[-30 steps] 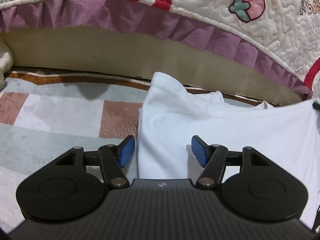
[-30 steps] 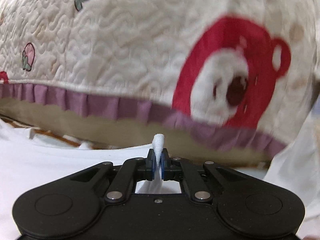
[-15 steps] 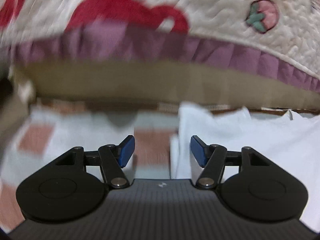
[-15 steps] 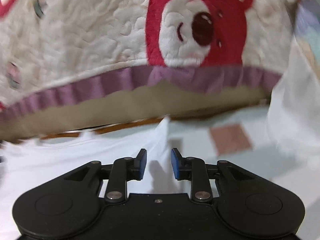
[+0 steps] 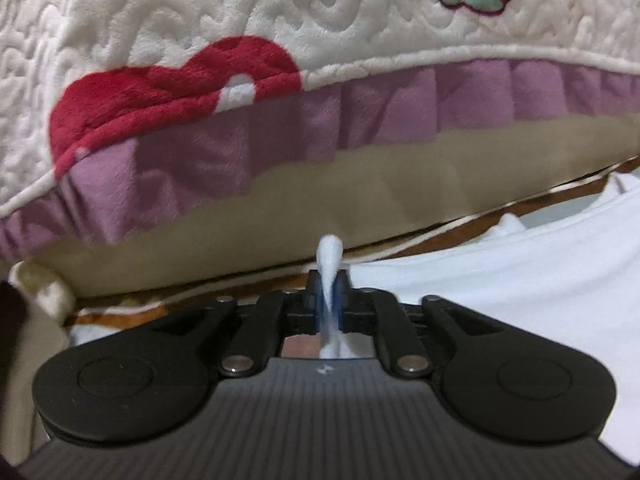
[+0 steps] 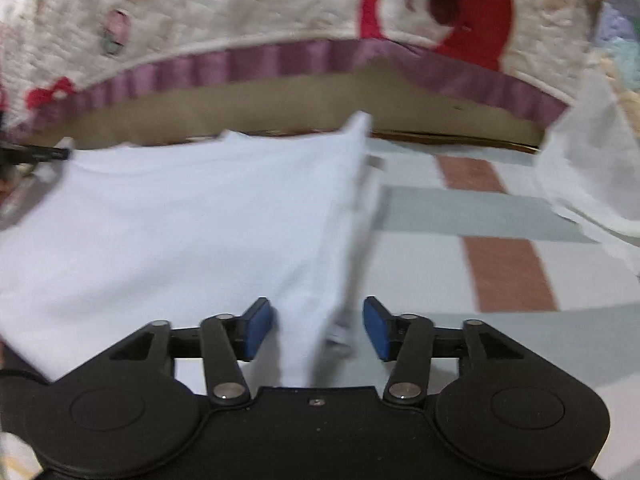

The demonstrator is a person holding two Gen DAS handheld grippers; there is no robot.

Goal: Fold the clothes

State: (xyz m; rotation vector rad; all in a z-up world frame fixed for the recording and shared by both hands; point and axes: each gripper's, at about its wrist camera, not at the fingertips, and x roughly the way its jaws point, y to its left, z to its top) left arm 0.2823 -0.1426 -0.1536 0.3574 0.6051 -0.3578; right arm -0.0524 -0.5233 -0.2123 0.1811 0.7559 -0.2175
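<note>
A white garment [image 6: 192, 216] lies spread on a checked mat, its folded right edge running toward my right gripper [image 6: 316, 326]. That gripper is open, its blue pads [image 6: 258, 326] on either side of the garment's near edge, touching nothing. In the left wrist view my left gripper [image 5: 328, 294] is shut on a pinch of the white garment [image 5: 500, 280], and a tuft of cloth sticks up above the pads. The rest of the garment spreads to the right of it.
A quilted cream bedspread [image 5: 320, 20] with purple ruffle [image 6: 280, 60] and red bear print hangs over a beige bed side right behind the garment. The grey, white and red-brown checked mat [image 6: 492, 224] extends right. Another white cloth [image 6: 588, 168] lies at far right.
My left gripper went from open to shut on the garment's edge. My right gripper let go of its pinch of cloth, opened wide and drew back.
</note>
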